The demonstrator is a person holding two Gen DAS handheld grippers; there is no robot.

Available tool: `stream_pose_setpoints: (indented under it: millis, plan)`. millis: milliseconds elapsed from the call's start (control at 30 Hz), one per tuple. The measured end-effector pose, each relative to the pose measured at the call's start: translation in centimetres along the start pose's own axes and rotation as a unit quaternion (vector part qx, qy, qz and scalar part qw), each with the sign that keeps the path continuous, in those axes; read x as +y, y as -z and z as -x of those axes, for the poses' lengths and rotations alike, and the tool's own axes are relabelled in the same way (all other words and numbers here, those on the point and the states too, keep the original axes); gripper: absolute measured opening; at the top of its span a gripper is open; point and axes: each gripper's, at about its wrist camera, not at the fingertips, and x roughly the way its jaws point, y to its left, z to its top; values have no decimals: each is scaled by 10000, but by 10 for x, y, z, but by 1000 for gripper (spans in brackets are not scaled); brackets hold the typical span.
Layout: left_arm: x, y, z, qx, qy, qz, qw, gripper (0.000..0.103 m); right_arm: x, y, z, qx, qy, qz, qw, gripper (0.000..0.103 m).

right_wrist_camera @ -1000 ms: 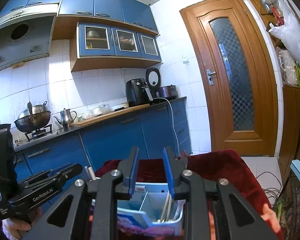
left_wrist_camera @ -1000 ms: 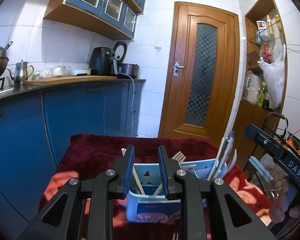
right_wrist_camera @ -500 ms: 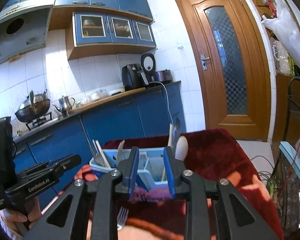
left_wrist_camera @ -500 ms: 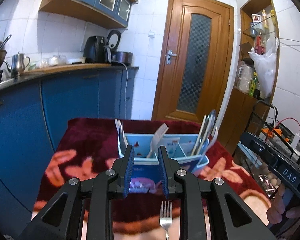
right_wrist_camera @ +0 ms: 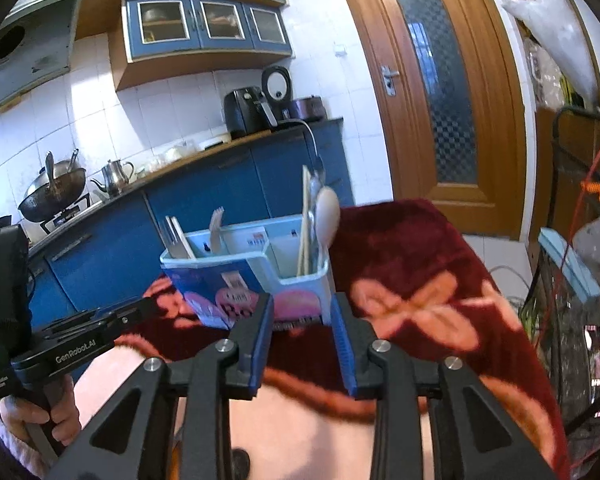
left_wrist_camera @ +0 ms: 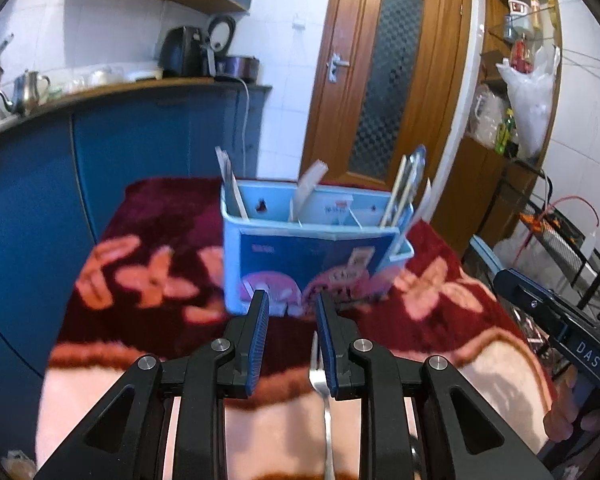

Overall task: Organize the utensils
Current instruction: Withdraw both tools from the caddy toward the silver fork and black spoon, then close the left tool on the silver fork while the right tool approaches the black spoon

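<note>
View change: both cameras have tipped down; the fork [left_wrist_camera: 320,380] now shows on the blanket [left_wrist_camera: 148,280].
Left fingers [left_wrist_camera: 288,308]: slightly parted, empty; fork just inside my right-hand finger.
Right fingers [right_wrist_camera: 302,312]: opening, nothing between them.
Utensil caddy [left_wrist_camera: 312,252]: ahead of both fingertips.
Task meaning: I judge the fork is next for pickup.

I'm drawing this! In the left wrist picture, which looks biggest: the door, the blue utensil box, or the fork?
1. Door, though it stands farthest away.
2. Blue utensil box.
3. Fork, thinnest and partly hidden.
</note>
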Motion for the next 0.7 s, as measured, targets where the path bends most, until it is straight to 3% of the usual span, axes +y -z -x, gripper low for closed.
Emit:
stream_pose_setpoints:
  millis: [300, 700]
  plan:
    - [-8, 18, -26, 569, 186, -66, 9982, 25, -18, 16, -3, 303, 213, -155, 9992, 33]
    - [-15, 33, -63, 1219, 336, -192, 9918, 25, -28, 27, -10, 537, 137, -312, 9980, 33]
